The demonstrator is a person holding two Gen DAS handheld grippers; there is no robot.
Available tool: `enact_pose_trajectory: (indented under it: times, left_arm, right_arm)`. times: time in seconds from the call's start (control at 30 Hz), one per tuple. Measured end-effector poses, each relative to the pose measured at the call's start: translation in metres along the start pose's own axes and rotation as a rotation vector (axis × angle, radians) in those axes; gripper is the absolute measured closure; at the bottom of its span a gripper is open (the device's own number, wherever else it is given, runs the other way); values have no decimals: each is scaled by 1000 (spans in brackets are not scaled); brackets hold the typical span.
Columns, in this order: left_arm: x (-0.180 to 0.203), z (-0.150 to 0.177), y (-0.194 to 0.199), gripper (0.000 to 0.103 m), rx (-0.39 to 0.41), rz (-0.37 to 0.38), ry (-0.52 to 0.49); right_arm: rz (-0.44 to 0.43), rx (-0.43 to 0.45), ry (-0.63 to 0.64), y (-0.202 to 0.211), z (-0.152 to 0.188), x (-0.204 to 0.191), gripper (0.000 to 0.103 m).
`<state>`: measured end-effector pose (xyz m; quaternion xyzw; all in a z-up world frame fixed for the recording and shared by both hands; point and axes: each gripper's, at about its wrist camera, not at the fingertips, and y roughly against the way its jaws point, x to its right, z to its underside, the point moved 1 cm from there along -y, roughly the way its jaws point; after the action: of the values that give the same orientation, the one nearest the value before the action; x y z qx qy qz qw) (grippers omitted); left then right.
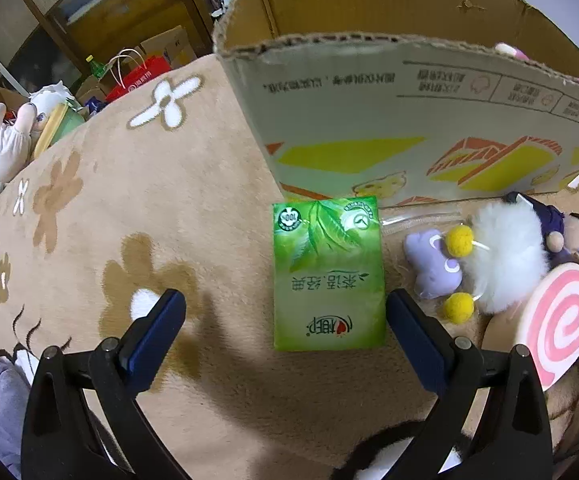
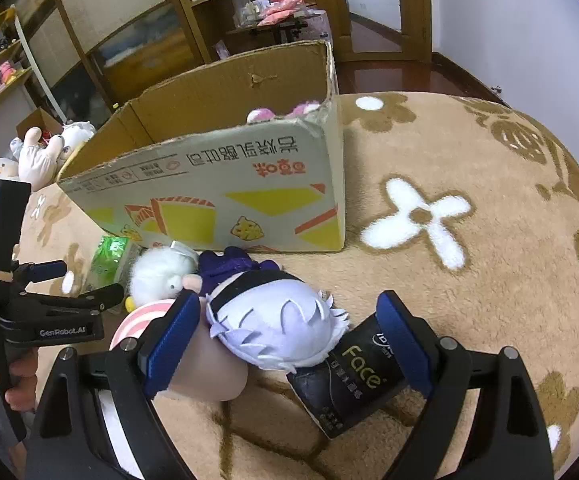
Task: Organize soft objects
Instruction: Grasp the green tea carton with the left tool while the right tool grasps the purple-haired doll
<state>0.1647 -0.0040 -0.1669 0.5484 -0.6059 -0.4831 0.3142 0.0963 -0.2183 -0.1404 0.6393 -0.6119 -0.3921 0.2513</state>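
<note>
The box holds a pink plush (mostly hidden). Both grippers gape empty: left around the green pack, right around a doll.

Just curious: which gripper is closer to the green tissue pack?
Left. The left gripper has its open jaws either side of the green tissue pack; the right gripper sits farther off, over the plush doll.
</note>
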Motion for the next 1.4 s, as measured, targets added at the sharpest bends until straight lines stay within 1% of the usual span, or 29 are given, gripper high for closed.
enact_pose_trajectory:
  times: [0.1,0.17,0.23,0.27,0.33,0.37,0.4,0.47,0.53,0.57,0.67,0.97,1.2,1.27,1.4]
  left_arm:
    - [0,0,-4,4,-15,30,5]
    - [0,0,-5,6,-17,36,11]
    - [1,0,-5,9,-13,40,8]
    - [2,0,-6,14,-17,46,6]
    - [3,0,-7,17,-30,53,2]
    - [5,1,-7,22,-28,54,0]
    - [6,1,-8,31,-29,56,-1]
    - [5,1,-10,40,-41,82,11]
    - [3,2,-9,46,-41,101,50]
    - [2,2,-9,52,-40,116,72]
    - [1,4,-8,52,-32,131,91]
    - [6,7,-6,52,-26,111,81]
    - [9,8,-5,52,-26,104,79]
    - [8,9,-4,52,-20,90,80]
    - [9,11,-3,52,-16,83,75]
  right_arm:
    - [-9,-4,-9,-2,0,0,13]
    - [-17,-11,-13,-4,1,1,14]
    - [-26,-19,-17,-6,1,0,16]
    - [-28,-21,-15,-7,0,0,18]
    - [-38,-28,-15,-9,0,0,20]
    - [-45,-32,-17,-10,0,0,22]
    - [-53,-38,-21,-12,1,0,23]
    - [-59,-46,-26,-14,2,0,23]
    - [-56,-51,-23,-14,2,-1,23]
    - [-54,-54,-21,-15,2,-2,23]
    - [-57,-69,-22,-18,3,-3,23]
    - [-80,-91,-49,-26,6,-1,23]
    - [-90,-108,-56,-27,8,-2,25]
    - [-91,-110,-59,-27,8,-2,26]
    - [-98,-117,-59,-29,8,-2,30]
